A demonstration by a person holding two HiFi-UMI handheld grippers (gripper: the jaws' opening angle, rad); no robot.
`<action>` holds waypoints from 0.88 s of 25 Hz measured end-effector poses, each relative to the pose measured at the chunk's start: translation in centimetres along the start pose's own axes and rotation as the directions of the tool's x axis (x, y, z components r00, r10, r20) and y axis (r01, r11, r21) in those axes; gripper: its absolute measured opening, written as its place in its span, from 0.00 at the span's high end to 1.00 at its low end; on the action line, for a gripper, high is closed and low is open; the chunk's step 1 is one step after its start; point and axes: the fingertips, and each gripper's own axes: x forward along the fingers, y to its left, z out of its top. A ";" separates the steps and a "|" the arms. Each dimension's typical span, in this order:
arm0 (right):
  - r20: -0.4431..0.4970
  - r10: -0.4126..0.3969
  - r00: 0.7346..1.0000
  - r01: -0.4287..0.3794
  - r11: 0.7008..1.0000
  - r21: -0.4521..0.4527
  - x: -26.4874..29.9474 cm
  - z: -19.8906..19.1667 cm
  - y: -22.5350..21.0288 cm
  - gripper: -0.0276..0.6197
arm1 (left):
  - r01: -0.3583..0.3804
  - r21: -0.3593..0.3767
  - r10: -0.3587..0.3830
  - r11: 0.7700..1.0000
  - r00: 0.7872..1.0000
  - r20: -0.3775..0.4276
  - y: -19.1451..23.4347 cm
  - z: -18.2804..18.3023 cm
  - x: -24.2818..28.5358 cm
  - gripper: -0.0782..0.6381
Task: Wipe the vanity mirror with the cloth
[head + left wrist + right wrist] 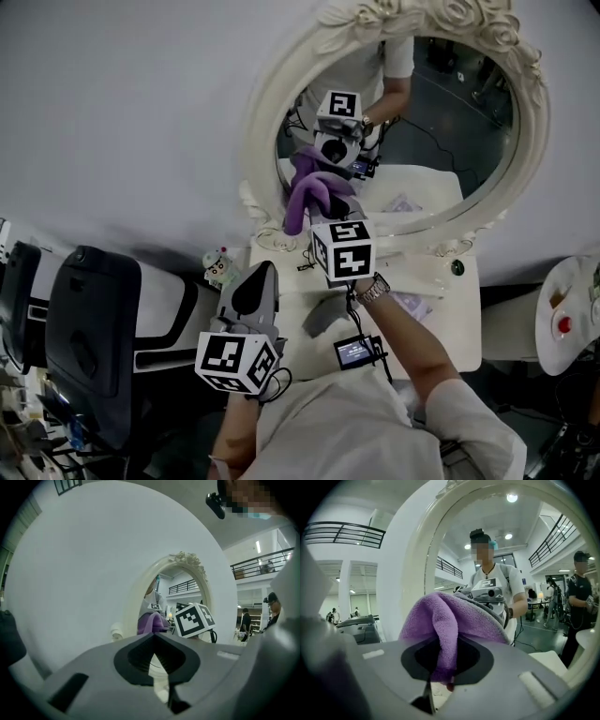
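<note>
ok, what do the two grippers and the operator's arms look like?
Both are grey moulded shells with dark tongs: left gripper, right gripper. Each carries a white cube with black square markers: left cube, right cube. A black cable runs from the right gripper to a small black screen unit. The person wears a metal wristwatch and a white short-sleeved shirt.

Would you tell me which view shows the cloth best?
The right gripper view: the cloth fills the centre, pinched in the right tongs. The head view shows it small against the mirror; the left gripper view shows only a purple scrap.
</note>
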 end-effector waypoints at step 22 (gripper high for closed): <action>0.011 -0.102 0.995 0.102 0.994 -0.047 -0.6 -0.6 -2.4 0.87 | 0.037 -0.005 -0.037 0.999 0.999 -0.040 0.0 -0.6 1.0 0.89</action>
